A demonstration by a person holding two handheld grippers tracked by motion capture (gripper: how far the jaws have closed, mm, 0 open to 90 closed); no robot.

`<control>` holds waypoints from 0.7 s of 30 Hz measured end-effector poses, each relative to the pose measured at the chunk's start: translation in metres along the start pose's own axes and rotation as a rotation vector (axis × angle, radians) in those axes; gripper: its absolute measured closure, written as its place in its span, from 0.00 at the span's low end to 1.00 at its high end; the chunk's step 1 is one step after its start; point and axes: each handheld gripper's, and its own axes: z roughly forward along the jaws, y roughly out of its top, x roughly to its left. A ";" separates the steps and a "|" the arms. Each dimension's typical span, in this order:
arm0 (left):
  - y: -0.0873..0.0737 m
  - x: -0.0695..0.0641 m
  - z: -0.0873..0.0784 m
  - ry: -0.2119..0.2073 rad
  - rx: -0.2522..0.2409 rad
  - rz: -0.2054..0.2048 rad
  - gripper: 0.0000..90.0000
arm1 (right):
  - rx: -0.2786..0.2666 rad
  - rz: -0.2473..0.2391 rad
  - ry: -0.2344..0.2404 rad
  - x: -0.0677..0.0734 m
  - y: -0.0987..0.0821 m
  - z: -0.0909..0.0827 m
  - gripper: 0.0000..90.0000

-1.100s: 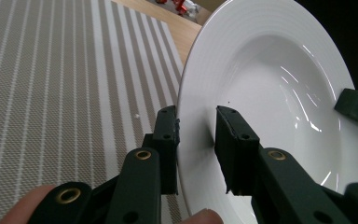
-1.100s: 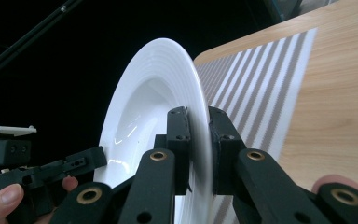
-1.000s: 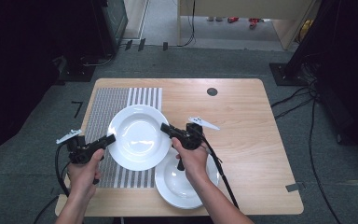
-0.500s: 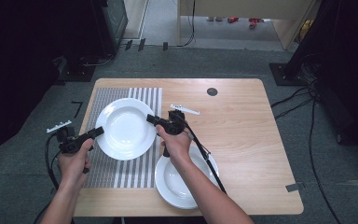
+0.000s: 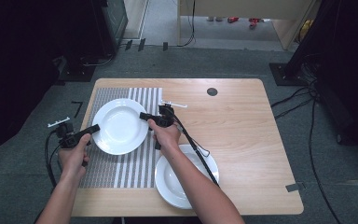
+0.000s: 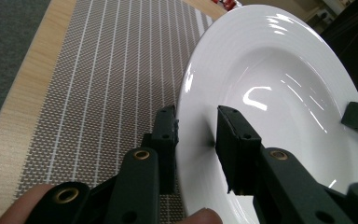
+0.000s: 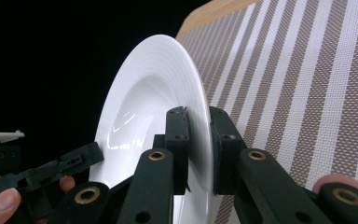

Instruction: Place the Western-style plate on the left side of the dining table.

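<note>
We see a round white ceramic plate with a deep well [image 5: 120,126] held between two tools above the grey woven placemat with white stripes [image 5: 121,170], which lies on the left part of the light wooden desk [image 5: 242,140]. The left hand-held gripper [image 5: 92,129] is clenched on the plate's left rim; in the left gripper view its two black jaws pinch the rim of the plate [image 6: 279,93], one pad on the underside and one on the glossy inner face. The right hand-held gripper [image 5: 145,116] is clenched on the opposite rim; in the right gripper view the thin white edge of the plate [image 7: 149,107] sits tight between its pads, with the striped placemat [image 7: 307,84] behind it. In that same view the left hand-held gripper [image 7: 81,158] shows at the far rim.

From the high view, the plate sits over the upper left of the placemat, its left edge close to the desk's left side. A second white plate [image 5: 179,179] rests on the desk near the front edge, just right of the placemat and partly under the person's right forearm. A small dark round hole [image 5: 212,91] marks the desk near its far edge.
</note>
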 end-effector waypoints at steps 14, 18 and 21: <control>-0.002 0.009 0.018 0.040 0.022 -0.025 0.78 | 0.077 0.045 -0.048 -0.021 0.005 0.027 0.88; -0.002 0.009 0.019 0.043 0.026 -0.023 0.78 | 0.087 0.052 -0.060 -0.025 0.005 0.030 0.87; -0.001 0.008 0.020 0.048 0.028 -0.019 0.78 | 0.089 0.053 -0.069 -0.026 0.004 0.031 0.86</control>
